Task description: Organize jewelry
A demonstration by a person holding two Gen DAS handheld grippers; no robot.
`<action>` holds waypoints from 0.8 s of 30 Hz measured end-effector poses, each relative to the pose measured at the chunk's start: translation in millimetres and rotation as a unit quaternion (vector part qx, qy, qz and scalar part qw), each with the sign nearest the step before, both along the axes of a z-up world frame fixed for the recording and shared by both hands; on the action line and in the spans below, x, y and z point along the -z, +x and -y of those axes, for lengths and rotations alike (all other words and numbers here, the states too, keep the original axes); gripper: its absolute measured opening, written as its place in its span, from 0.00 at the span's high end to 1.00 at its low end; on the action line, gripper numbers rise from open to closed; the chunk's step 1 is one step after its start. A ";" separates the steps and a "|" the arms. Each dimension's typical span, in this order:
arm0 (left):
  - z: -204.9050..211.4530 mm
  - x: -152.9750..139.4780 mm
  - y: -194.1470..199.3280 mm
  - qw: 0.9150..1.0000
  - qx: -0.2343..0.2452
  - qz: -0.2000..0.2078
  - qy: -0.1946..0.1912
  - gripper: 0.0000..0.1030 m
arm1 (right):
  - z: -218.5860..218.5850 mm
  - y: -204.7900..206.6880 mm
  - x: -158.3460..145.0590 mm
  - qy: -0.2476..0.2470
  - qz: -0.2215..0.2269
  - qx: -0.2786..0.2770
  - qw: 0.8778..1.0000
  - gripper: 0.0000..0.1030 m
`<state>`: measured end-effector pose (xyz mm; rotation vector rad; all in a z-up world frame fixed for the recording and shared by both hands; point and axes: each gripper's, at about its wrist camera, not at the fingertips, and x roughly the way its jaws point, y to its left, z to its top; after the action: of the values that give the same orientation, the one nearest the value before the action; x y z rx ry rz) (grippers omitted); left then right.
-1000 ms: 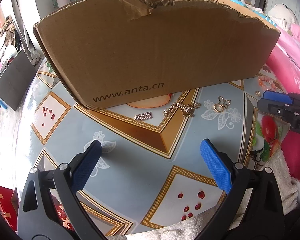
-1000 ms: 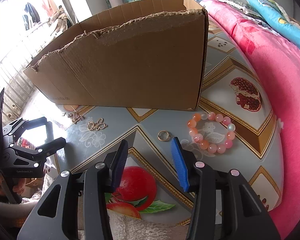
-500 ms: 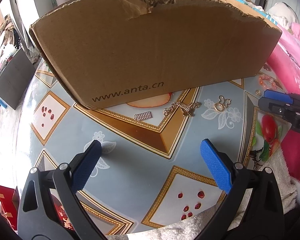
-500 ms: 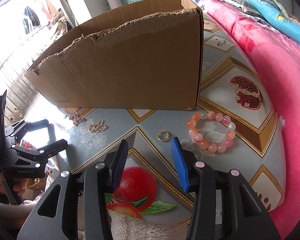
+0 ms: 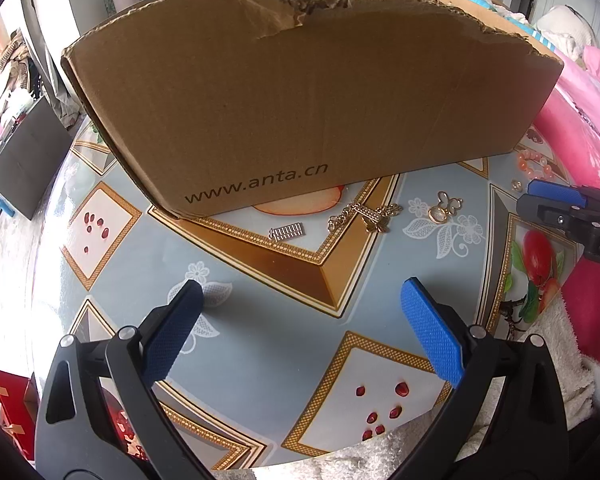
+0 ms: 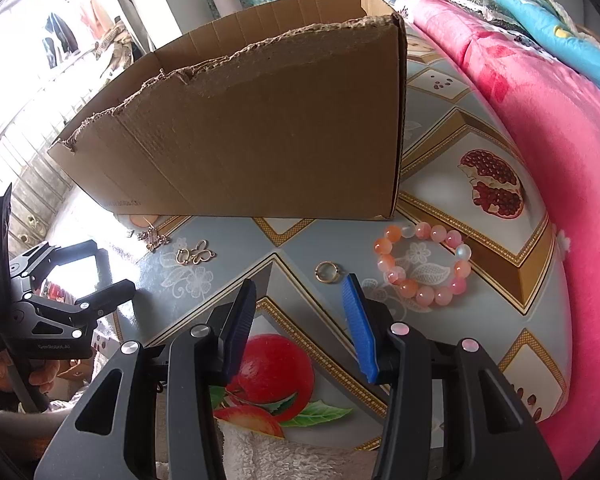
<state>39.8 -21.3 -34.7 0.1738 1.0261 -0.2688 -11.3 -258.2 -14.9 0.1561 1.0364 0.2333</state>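
**Both tools hanging over the bench, jewelry still lying loose in front of the box**

Nearest up, the left tool (image 5: 300, 312) is sitting wide apart with nothing between its blue, dimpled pads, hovering over the glossy patterned bench (image 5: 260, 340). The right tool (image 6: 300, 316) is also spread with nothing in it, though narrower, its ribbed pads pointing at a printed apple. A fuzzy white towel (image 6: 284, 456) is peeking in at the bottom edge.

Just past the right tool's tip, a thin gold ring (image 6: 326, 272) is lying flat, and beside it a bracelet (image 6: 424, 264) of round, glossy orange, pink and white beads is making a loop. The left view is only catching a sliver of those two at its right edge.

Further out, a gold butterfly-shaped charm (image 5: 444, 208), a tangled gold chain piece (image 5: 364, 216) and a small silver ribbed bar (image 5: 287, 233) are sitting in a row, near the box. The bar is clear in the left view but just a speck in the right one.

Behind everything, a corrugated cardboard box (image 5: 300, 92) with a ragged torn top rim is standing on the bench; its inside is hidden from the left, and only the far wall is showing from the right. A fluffy pink blanket (image 6: 540, 128) is running along the bench's right side.
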 end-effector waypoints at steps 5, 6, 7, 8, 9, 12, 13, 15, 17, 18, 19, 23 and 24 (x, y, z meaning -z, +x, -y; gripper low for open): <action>-0.1 0.1 -0.2 1.000 0.000 0.000 0.000 0.07 | -0.7 0.8 -0.1 -0.001 -0.001 0.003 1.000 0.57; -0.2 0.1 0.1 1.000 0.000 0.000 0.000 0.07 | -0.6 1.0 -0.1 0.000 -0.002 0.003 1.000 0.57; -0.3 0.1 0.0 1.000 0.000 -0.001 0.000 0.07 | -0.5 1.3 -0.2 0.000 -0.003 0.004 1.000 0.57; 0.0 0.1 0.4 1.000 0.000 -0.001 0.000 0.07 | -0.5 1.7 -0.2 0.001 -0.003 0.005 1.000 0.57; -0.1 0.3 0.5 1.000 0.000 -0.002 0.000 0.07 | -0.1 2.2 -0.3 0.002 -0.004 0.005 1.000 0.57; 0.4 0.3 2.2 1.000 0.000 -0.004 0.001 0.07 | 1.5 3.6 -0.1 0.007 -0.006 0.009 1.000 0.57; 0.6 0.2 2.8 1.000 0.000 -0.005 0.001 0.07 | 2.2 3.7 -0.2 0.007 -0.007 0.009 1.000 0.57; 1.3 0.2 3.5 1.000 0.001 -0.005 0.002 0.07 | 2.2 4.0 -0.3 0.006 -0.007 0.009 1.000 0.57; 2.5 0.1 3.8 1.000 0.001 -0.006 0.002 0.07 | 2.7 4.0 -0.5 0.006 -0.007 0.010 1.000 0.57; 2.6 0.1 4.0 1.000 0.000 -0.006 0.002 0.07 | 2.8 4.2 -0.5 0.006 -0.008 0.010 1.000 0.57; 2.7 0.0 4.1 1.000 0.000 -0.006 0.002 0.07 | 2.8 4.0 -0.4 0.007 -0.008 0.011 1.000 0.57; 2.9 0.2 2.5 1.000 0.000 -0.001 0.000 0.07 | 3.3 3.4 -0.4 0.010 -0.008 0.013 1.000 0.57; 3.0 0.2 2.0 1.000 0.000 0.000 0.000 0.07 | 3.4 3.5 -0.5 0.010 -0.009 0.013 1.000 0.57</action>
<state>41.8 -24.3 -34.8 0.1731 1.0254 -0.2686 -7.8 -261.6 -14.5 0.1908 1.0485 0.2185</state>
